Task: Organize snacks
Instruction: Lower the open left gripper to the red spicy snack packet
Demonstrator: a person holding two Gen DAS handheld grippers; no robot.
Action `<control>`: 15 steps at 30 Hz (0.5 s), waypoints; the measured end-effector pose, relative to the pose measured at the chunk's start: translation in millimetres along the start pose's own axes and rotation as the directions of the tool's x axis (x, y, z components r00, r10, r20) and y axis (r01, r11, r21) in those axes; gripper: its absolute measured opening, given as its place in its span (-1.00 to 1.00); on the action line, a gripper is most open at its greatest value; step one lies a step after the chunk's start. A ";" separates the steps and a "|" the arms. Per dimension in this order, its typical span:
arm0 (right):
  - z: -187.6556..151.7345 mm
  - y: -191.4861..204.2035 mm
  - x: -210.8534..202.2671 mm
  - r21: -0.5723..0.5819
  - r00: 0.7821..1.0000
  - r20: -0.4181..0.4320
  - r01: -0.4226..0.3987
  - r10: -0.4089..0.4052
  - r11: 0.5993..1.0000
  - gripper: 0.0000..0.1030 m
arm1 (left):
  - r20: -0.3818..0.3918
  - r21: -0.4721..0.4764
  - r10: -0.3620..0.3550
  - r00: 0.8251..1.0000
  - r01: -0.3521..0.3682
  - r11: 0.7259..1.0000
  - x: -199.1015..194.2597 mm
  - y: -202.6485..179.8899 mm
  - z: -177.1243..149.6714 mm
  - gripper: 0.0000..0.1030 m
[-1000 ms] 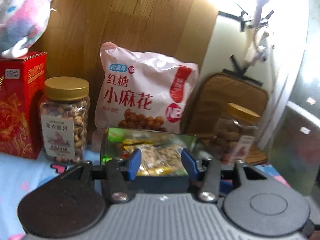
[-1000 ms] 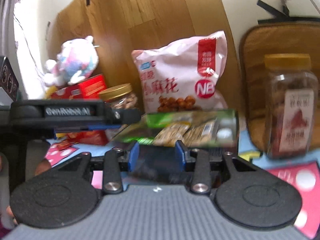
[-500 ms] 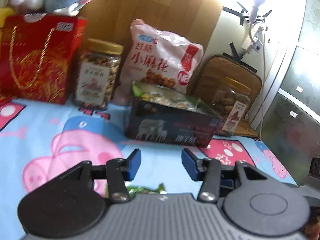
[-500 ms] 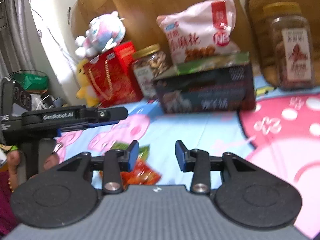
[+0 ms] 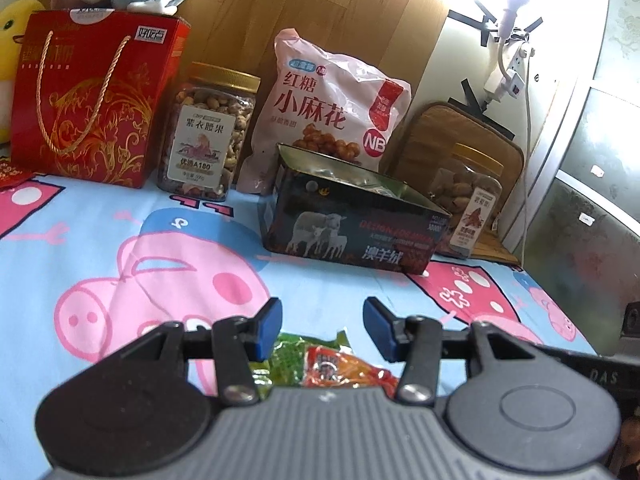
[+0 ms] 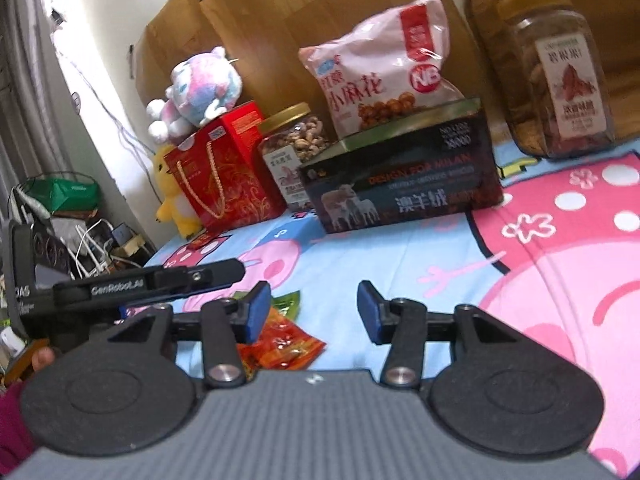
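Since both my claws drew back from the tin, it now sits well ahead, and loose packets lie under my fingers: the next pickup, I judge. My left claw and right claw gape wide, holding nothing. Only the right view shows the left claw's body; only the left looks into the tin.
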State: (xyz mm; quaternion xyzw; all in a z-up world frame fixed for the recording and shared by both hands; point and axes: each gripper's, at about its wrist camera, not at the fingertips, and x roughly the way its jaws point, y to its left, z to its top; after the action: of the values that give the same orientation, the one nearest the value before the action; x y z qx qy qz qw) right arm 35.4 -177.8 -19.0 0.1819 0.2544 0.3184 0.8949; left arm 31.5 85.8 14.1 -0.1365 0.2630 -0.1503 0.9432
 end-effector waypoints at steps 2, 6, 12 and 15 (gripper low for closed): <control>0.4 -4.5 0.4 0.024 1.000 -0.001 -0.005 0.005 1.000 -0.02 | -0.006 -0.002 -0.002 1.000 0.002 1.000 2.7 1.4 -2.3 -0.11; 1.2 -8.8 -2.5 0.042 1.000 0.025 -0.006 0.005 0.999 -0.02 | -0.033 -0.012 -0.006 0.999 0.006 1.000 9.5 4.0 -5.7 -0.11; 1.7 -12.0 -0.7 0.056 1.000 0.016 -0.010 0.010 0.998 -0.02 | -0.031 -0.032 -0.030 0.999 0.029 0.999 9.7 7.5 -5.8 -0.11; 1.4 -11.5 -0.6 0.056 1.000 0.014 -0.015 0.014 0.998 -0.02 | -0.034 -0.036 -0.037 0.999 0.036 0.999 10.3 7.3 -5.7 -0.11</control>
State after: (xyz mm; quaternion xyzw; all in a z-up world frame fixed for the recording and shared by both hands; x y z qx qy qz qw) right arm 41.3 -186.8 -23.3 0.2110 0.2556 0.3163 0.8889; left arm 38.4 87.8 2.2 -0.1554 0.2796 -0.1651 0.9330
